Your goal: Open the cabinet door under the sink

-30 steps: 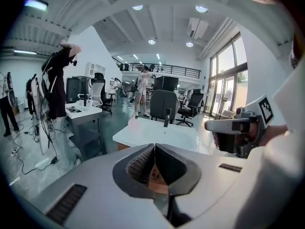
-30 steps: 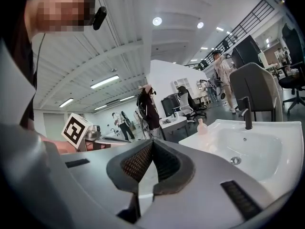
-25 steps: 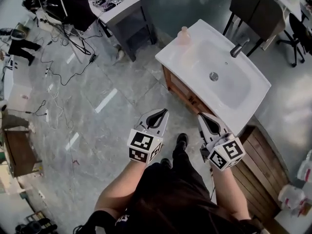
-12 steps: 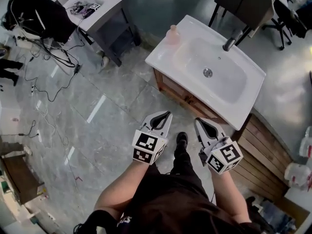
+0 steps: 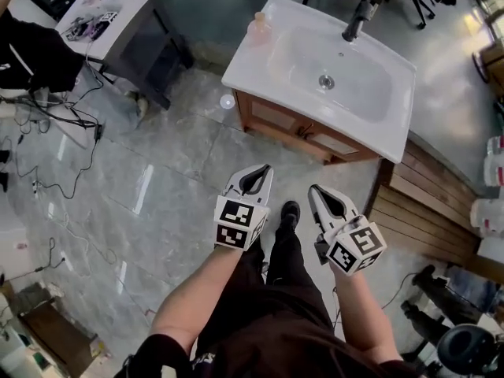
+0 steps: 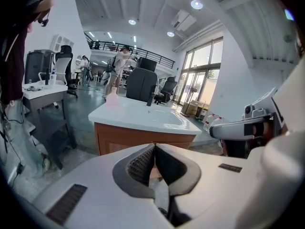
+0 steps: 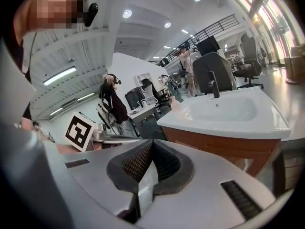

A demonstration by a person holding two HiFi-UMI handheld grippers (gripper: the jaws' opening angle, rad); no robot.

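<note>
A white sink (image 5: 378, 124) with a dark tap tops a wooden cabinet (image 5: 295, 124) ahead of me; its doors are closed in every view. The same cabinet (image 6: 143, 140) fills the middle of the left gripper view, and the cabinet (image 7: 224, 149) sits at the right of the right gripper view. My left gripper (image 5: 258, 169) and right gripper (image 5: 315, 189) are both shut and empty. They hover side by side over the floor, short of the cabinet front and apart from it. A pale soap bottle (image 5: 258, 22) stands on the sink's left corner.
A white desk (image 5: 118, 14) with cluttered items stands at the far left, with cables (image 5: 47, 132) trailing over the grey tiled floor. Wooden planks (image 5: 425, 203) and white jugs (image 5: 492, 172) lie to the right of the cabinet. Office chairs and people are farther back.
Both grippers have dropped lower and tipped downward, staying shut. The view has swung so the sink and cabinet now sit higher and more centred ahead.
</note>
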